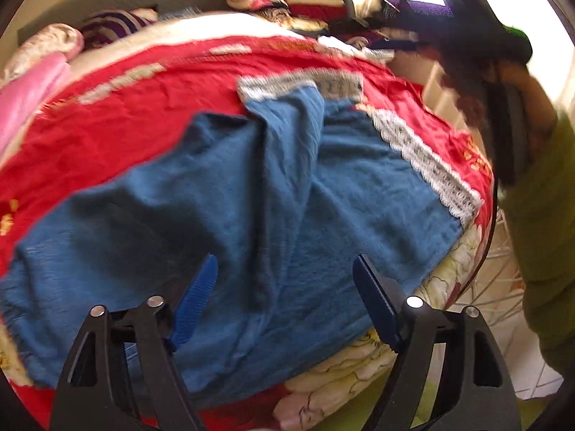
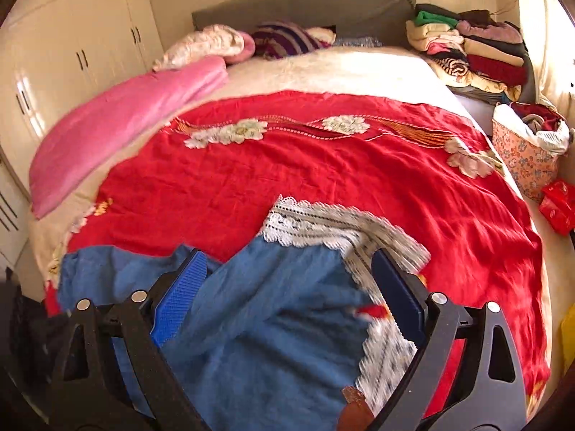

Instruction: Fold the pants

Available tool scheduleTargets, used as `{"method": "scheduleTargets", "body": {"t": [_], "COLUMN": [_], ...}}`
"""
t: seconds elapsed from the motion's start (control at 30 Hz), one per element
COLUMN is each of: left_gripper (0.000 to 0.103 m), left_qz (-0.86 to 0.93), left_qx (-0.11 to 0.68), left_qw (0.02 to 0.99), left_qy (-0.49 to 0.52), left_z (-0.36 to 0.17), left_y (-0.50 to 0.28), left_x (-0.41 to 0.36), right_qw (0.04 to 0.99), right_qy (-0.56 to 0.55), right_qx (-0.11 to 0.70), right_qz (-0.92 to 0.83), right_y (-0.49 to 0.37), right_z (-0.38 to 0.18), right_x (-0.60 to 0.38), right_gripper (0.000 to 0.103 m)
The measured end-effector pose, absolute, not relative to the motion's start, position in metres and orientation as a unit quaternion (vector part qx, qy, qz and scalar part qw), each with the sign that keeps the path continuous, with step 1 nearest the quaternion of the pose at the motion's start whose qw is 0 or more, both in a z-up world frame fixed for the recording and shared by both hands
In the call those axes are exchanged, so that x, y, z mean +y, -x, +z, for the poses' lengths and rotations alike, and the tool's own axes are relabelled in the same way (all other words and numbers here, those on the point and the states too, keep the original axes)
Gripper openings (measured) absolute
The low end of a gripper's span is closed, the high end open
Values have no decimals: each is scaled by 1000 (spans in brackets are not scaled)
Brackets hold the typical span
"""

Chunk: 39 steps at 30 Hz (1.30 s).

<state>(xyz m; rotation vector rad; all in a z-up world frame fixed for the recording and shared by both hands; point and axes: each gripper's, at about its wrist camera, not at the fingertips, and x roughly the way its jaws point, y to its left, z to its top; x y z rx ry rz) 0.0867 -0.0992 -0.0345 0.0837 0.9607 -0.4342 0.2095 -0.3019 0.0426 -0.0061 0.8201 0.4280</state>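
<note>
Blue pants with white lace hems lie spread and creased on a red bedspread. My left gripper hovers open above the pants, near the bed's front edge, holding nothing. In the right wrist view the pants fill the lower middle, with the lace hems toward the far side. My right gripper is open just above the pants, one finger over the lace, holding nothing. The right hand and its gripper body show at the upper right of the left wrist view.
A pink blanket lies along the bed's left side, with pillows at the headboard. Stacked folded clothes sit at the far right. A floral basket and a red bag stand right of the bed. Wardrobes line the left wall.
</note>
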Motion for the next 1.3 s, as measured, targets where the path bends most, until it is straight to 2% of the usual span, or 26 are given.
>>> {"method": "scheduleTargets", "body": {"t": [0.27, 0.33, 0.4, 0.43, 0.5, 0.53, 0.57, 0.63, 0.7, 0.73, 1.13, 1.17, 1.2, 1.3], "left_gripper": [74, 66, 50, 46, 19, 15, 9, 8, 8, 8, 10, 10, 5, 4], "left_qz": [-195, -199, -198, -198, -212, -221, -228, -236, -243, -245, -263, -262, -264, -271], "left_qx": [444, 441, 436, 434, 433, 433, 433, 430, 429, 427, 411, 411, 413, 413], "left_qw": [873, 874, 877, 878, 876, 874, 872, 872, 870, 870, 872, 872, 871, 869], "left_qy": [-47, -39, -37, -34, -14, -5, 2, 1, 7, 11, 32, 32, 33, 27], "left_z": [-56, -58, -60, -60, -60, -60, -61, -61, -61, -61, -49, -49, -49, -46], "left_y": [-106, -109, -110, -111, -114, -114, -113, -111, -112, -112, -114, -113, -114, -107], "left_x": [-106, -105, -104, -102, -97, -94, -92, -91, -89, -87, -68, -68, -68, -69], "right_qw": [871, 866, 862, 861, 859, 860, 861, 860, 866, 870, 904, 906, 907, 909], "right_qy": [50, 55, 67, 73, 88, 89, 84, 55, 24, 17, -79, -88, -95, -110], "right_qx": [457, 469, 480, 483, 490, 490, 491, 496, 487, 480, 396, 389, 385, 374], "right_qz": [173, 167, 150, 143, 123, 115, 105, 108, 112, 114, 141, 142, 143, 146], "right_y": [-283, -298, -311, -316, -327, -330, -332, -334, -330, -328, -247, -236, -228, -204], "right_z": [0, -14, -27, -31, -45, -49, -54, -59, -55, -51, 29, 34, 38, 45], "right_x": [-236, -221, -209, -205, -200, -200, -204, -213, -227, -233, -326, -336, -344, -364], "right_gripper": [88, 88, 89, 89, 89, 88, 69, 27, 10, 6, 5, 5, 5, 5]}}
